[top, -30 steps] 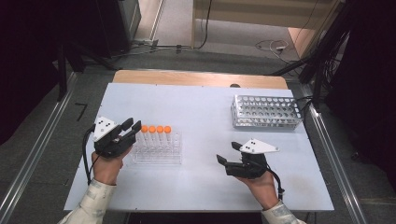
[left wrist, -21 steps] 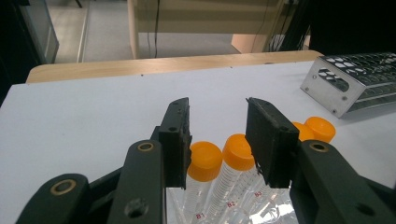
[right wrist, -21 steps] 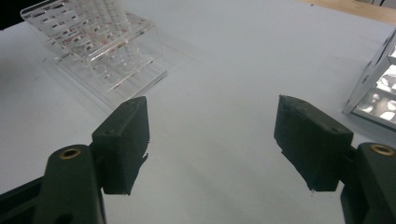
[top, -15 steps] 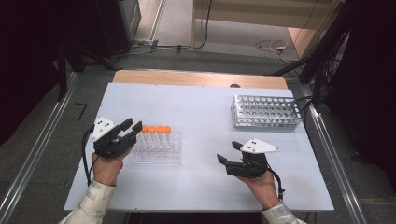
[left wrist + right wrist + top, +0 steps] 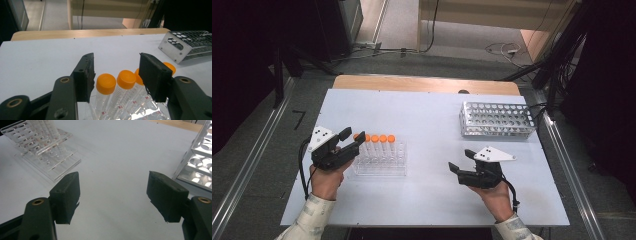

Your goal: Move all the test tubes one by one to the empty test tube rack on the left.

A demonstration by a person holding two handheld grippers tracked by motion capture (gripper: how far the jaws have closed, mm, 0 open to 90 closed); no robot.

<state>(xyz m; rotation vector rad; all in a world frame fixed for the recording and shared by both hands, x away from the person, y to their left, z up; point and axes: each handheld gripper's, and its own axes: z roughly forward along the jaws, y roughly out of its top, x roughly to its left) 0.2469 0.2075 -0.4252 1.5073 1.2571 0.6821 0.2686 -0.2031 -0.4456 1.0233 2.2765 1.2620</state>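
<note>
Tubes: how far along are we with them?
Nothing is moved yet: four orange-capped tubes stand in the clear rack, and the metal rack looks empty. The left gripper, jaws just opening, frames the tube row without touching. The right gripper waits open. All transfers remain.

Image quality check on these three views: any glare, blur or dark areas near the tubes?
High view: even light on the white table, surroundings near black, orange-capped tubes small but sharp. Left gripper view: caps crisp, glare on the clear rack at the bottom edge, jaws slightly soft. Right gripper view: near jaws blurred, metal rack shows bright reflections.
</note>
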